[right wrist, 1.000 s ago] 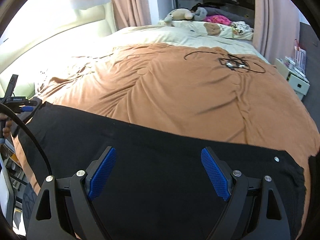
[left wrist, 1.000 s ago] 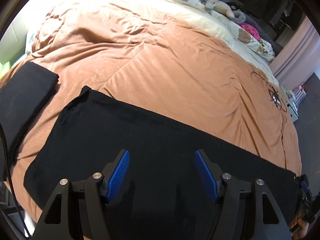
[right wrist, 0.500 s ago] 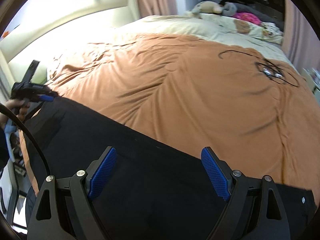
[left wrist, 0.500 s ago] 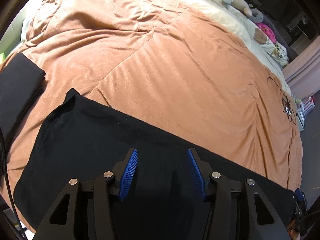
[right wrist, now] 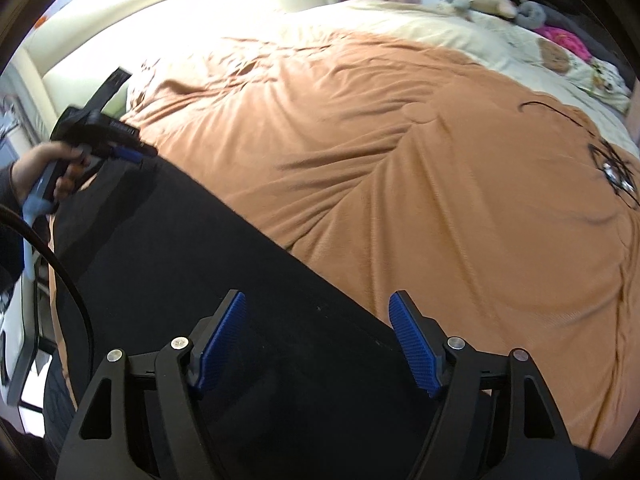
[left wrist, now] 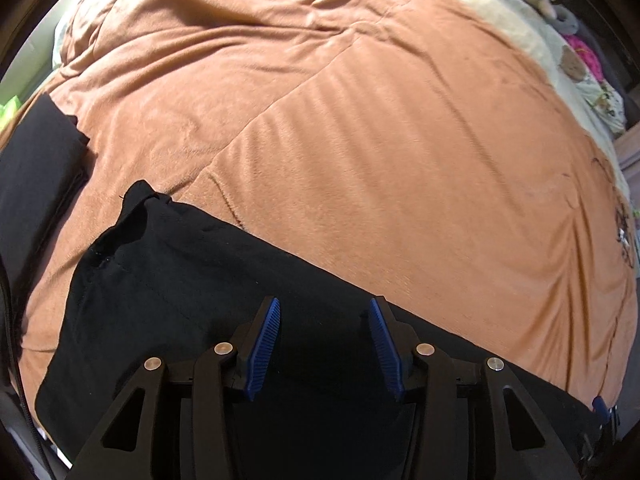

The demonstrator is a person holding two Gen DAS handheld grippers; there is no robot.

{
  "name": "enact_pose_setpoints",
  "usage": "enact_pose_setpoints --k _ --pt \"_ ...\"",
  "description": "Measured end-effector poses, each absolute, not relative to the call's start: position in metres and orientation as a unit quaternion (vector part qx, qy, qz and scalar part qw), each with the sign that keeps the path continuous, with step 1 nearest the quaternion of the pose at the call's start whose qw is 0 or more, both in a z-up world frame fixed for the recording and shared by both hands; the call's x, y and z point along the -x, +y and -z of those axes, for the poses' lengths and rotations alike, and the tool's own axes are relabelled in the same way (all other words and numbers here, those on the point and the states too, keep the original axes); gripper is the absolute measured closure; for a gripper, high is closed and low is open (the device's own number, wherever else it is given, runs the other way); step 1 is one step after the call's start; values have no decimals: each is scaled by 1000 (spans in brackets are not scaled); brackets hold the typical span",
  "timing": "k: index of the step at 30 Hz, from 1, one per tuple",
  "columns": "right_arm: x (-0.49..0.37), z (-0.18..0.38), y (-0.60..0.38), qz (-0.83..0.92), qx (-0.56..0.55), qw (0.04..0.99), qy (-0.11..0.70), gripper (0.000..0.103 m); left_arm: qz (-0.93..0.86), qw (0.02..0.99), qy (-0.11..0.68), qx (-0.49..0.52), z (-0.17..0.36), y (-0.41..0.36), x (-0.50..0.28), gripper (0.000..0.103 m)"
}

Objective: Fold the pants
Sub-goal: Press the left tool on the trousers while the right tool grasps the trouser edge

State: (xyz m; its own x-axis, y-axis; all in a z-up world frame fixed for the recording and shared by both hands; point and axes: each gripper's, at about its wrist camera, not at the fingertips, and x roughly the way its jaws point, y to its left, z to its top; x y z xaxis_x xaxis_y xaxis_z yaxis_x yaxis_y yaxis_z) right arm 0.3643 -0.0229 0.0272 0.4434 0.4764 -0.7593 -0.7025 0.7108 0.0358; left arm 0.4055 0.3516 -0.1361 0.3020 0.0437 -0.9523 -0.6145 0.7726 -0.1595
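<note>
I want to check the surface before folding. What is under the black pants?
The black pants lie flat on an orange blanket covering the bed. The blanket shows around them; the part beneath the pants is hidden.

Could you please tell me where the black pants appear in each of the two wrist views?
Left wrist: the black pants fill the lower left, running under the left claw.
Right wrist: the black pants run from left edge to bottom centre.
Shared landmark: the orange blanket behind them.
</note>
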Motion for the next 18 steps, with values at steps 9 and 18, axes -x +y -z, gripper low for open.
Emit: enact_pose_setpoints --k 9,18 --pt "-393 -14 16 -400 176 806 400 32 -243 731 573 279 157 364 -417 54" --pt "-409 2 42 -443 196 768 419 54 -267 721 578 275 161 372 -417 87"
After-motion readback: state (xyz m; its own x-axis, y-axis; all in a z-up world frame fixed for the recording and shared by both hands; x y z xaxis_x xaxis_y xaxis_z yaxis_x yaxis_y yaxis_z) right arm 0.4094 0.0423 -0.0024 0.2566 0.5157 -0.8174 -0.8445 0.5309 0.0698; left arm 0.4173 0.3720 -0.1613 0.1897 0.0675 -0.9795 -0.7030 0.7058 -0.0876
